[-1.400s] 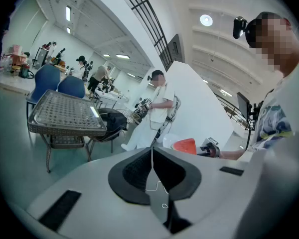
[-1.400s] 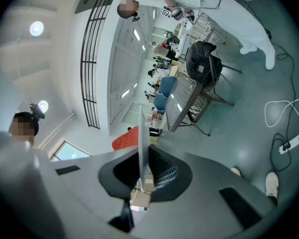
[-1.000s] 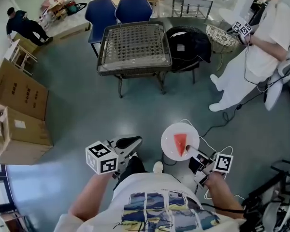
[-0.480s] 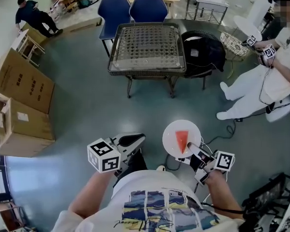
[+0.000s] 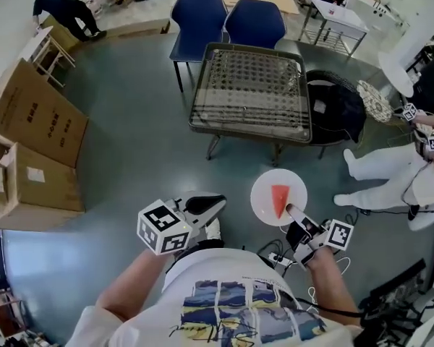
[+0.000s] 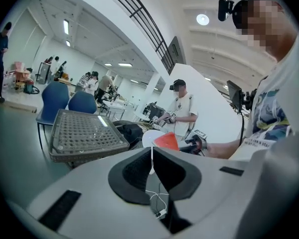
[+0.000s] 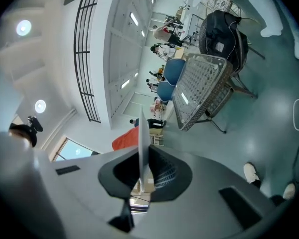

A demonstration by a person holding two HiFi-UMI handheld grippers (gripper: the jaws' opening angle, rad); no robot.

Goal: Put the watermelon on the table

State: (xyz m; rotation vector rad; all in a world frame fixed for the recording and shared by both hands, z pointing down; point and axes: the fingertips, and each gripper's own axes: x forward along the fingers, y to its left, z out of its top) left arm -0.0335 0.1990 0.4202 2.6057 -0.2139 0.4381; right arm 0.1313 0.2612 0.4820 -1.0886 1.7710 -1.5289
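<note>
A red watermelon slice (image 5: 278, 200) lies on a round white plate (image 5: 264, 194). My right gripper (image 5: 290, 210) is shut on the plate's near rim and holds it level above the floor. In the right gripper view the plate (image 7: 141, 133) runs edge-on between the pads, with the slice (image 7: 124, 139) to its left. The wicker-topped table (image 5: 249, 92) stands just beyond the plate. My left gripper (image 5: 218, 203) hangs left of the plate, shut on nothing. From the left gripper view the slice (image 6: 165, 141) and the table (image 6: 84, 133) lie ahead of the left gripper (image 6: 152, 154).
Two blue chairs (image 5: 228, 16) stand behind the table, and a black bag (image 5: 333, 110) rests on a seat to its right. A person in white (image 5: 398, 172) sits at the right. Cardboard boxes (image 5: 29, 121) line the left side. Cables (image 5: 275, 255) trail on the floor by my feet.
Both grippers have travelled forward, and the table now sits closer and lower in the head view. The plate with the slice stays in the right gripper. The seated person has slid to the right edge.
</note>
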